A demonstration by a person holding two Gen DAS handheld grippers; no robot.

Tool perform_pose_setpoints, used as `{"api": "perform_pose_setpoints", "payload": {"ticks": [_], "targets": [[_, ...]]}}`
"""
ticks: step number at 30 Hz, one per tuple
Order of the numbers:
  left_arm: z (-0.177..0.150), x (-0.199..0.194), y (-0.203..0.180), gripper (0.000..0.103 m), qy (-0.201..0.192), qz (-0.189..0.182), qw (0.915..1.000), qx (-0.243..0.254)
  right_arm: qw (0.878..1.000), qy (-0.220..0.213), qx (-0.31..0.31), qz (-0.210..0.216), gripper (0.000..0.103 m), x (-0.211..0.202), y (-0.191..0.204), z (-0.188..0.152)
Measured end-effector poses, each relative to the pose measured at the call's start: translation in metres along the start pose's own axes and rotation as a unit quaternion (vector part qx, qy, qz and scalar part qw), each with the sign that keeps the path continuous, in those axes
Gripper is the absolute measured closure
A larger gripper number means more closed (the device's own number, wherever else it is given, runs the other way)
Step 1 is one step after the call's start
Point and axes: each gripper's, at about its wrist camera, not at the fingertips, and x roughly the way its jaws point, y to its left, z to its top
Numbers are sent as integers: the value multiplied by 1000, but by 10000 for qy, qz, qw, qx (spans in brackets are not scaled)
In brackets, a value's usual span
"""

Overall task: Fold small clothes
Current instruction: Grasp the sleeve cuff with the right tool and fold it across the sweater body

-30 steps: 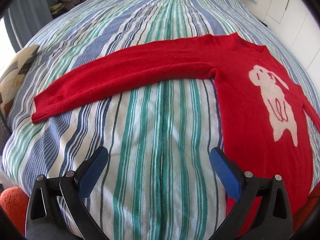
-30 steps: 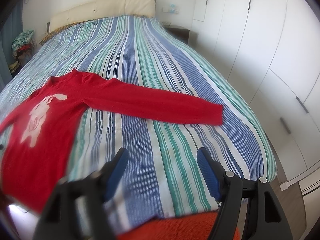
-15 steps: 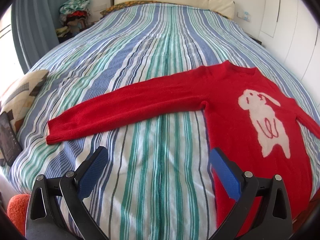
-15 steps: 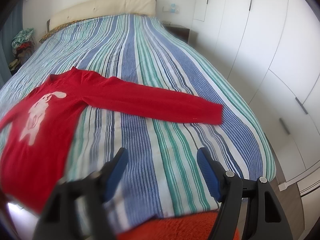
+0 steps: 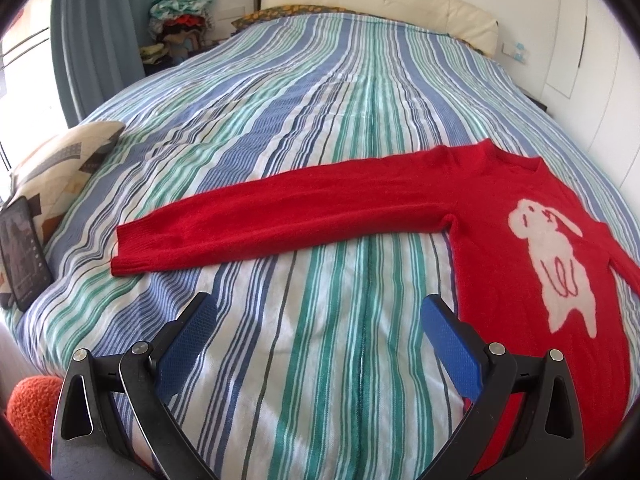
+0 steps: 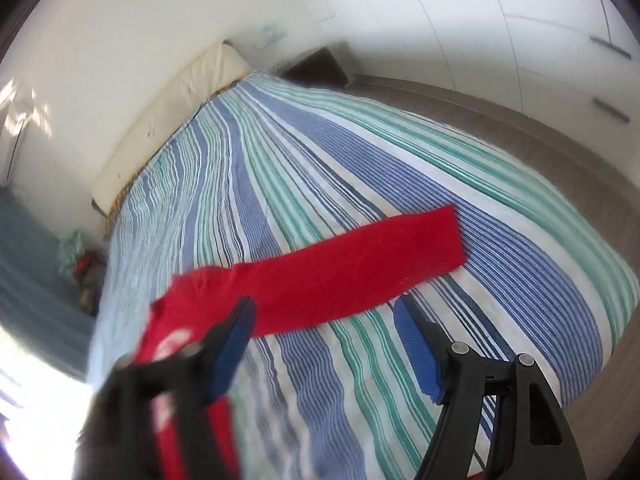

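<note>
A small red sweater (image 5: 520,240) with a white rabbit on its chest lies flat on the striped bedspread (image 5: 320,120), both sleeves spread out sideways. Its left sleeve (image 5: 280,216) stretches across the left wrist view. My left gripper (image 5: 316,308) hovers open over bare bedspread just below that sleeve, touching nothing. In the tilted, blurred right wrist view the other sleeve (image 6: 352,268) runs up to the right. My right gripper (image 6: 324,308) stands open at the sleeve's near edge, nothing pressed between its blue pads.
A patterned cushion (image 5: 60,160) and a dark phone (image 5: 22,252) lie at the bed's left edge. A cream headboard (image 5: 380,4) and a heap of clothes (image 5: 180,12) sit at the far end. White wardrobe doors (image 6: 540,20) and floor border the bed's right side.
The right wrist view has rolled sharply and swung closer to the right sleeve, now blurred. The left view tilted up, showing more of the room. Both grippers stayed open.
</note>
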Motion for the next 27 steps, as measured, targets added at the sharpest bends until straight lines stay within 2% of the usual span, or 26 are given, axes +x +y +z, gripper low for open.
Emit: {"api": "perform_pose_setpoints", "payload": {"ticks": [3, 6, 7, 10, 11, 13, 14, 16, 19, 22, 25, 27], "targets": [[0, 1, 2, 1, -23, 61, 10000, -23, 9959, 350, 827, 102, 32, 35, -31, 1], [-2, 4, 6, 1, 19, 160, 9998, -87, 9902, 510, 1297, -27, 33, 71, -54, -6], [-3, 5, 9, 1, 53, 180, 9997, -133, 9889, 446, 1414, -83, 33, 79, -60, -5], [-4, 10, 17, 1, 185, 197, 9990, -366, 9840, -120, 1757, -286, 40, 88, -75, 5], [-4, 12, 21, 1, 228, 189, 9985, -462, 9812, -247, 1880, -368, 45, 91, -79, 7], [-5, 13, 26, 1, 292, 168, 9975, -615, 9789, -274, 1956, -516, 72, 101, -83, 11], [-5, 13, 28, 1, 304, 166, 9972, -669, 9790, -214, 1914, -669, 97, 104, -82, 13], [-6, 12, 32, 1, 302, 152, 9966, -750, 9788, -286, 1852, -828, 97, 102, -75, 15], [-6, 13, 35, 1, 346, 51, 9954, -890, 9889, -584, 1097, -812, 97, 81, -33, 28], [-4, 17, 34, 1, 371, -59, 9945, -973, 9959, -660, -149, -601, 97, 65, 43, 40], [-3, 19, 28, 1, 376, -109, 9952, -898, 9907, -680, -1182, 33, 97, 56, 132, 40], [-3, 17, 25, 1, 344, -115, 9960, -815, 9804, -577, -1806, 545, 97, 57, 193, 31]]}}
